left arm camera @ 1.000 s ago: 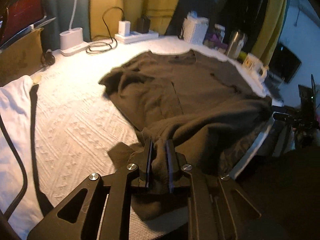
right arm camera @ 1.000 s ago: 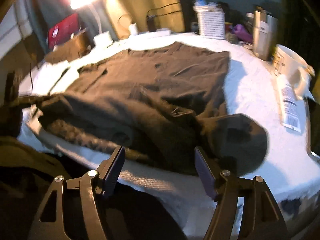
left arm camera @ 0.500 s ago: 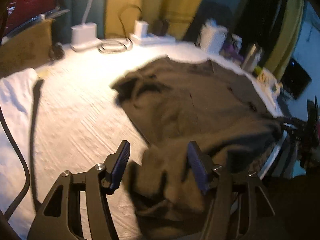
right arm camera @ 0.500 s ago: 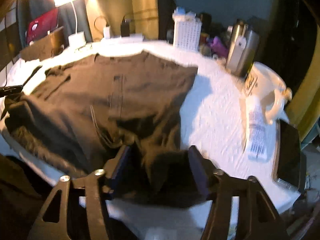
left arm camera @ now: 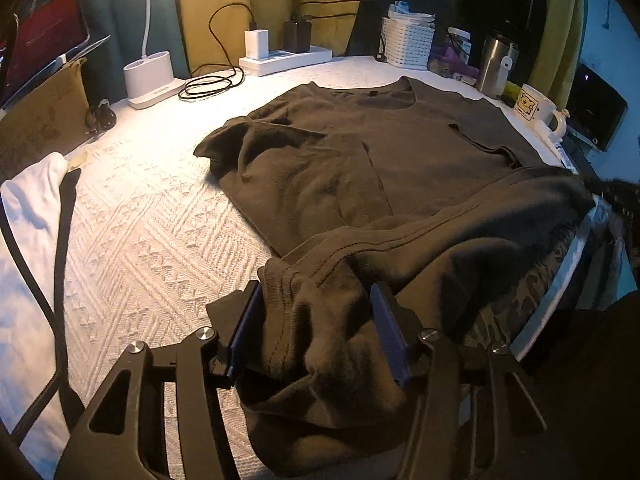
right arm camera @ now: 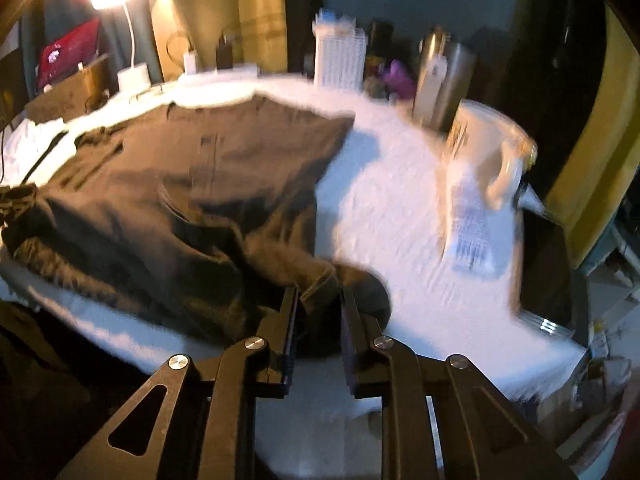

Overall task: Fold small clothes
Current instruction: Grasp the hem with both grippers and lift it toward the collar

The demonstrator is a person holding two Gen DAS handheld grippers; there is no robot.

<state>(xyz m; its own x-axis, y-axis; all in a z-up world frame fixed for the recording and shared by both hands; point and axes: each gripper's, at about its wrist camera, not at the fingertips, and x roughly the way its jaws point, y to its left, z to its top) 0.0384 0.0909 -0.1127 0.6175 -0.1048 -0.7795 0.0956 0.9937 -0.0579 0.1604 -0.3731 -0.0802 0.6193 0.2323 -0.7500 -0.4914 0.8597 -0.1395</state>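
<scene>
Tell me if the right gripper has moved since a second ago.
Yes. The right gripper has shifted toward the shirt's near corner, its jaws closing around that hem; the mug now sits farther right in its view.

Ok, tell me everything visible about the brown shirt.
The shirt is dark olive-brown knit with stitched hems, lying neckline away on the white quilt, its near hem bunched at the table edge. The left gripper straddles one hem corner, jaws closing; the right gripper closes on the other.

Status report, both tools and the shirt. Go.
Left tool closing, shirt hem bunched between its fingers. Right tool closing on the hem's other corner. Mug nearby, clear of the shirt.
</scene>
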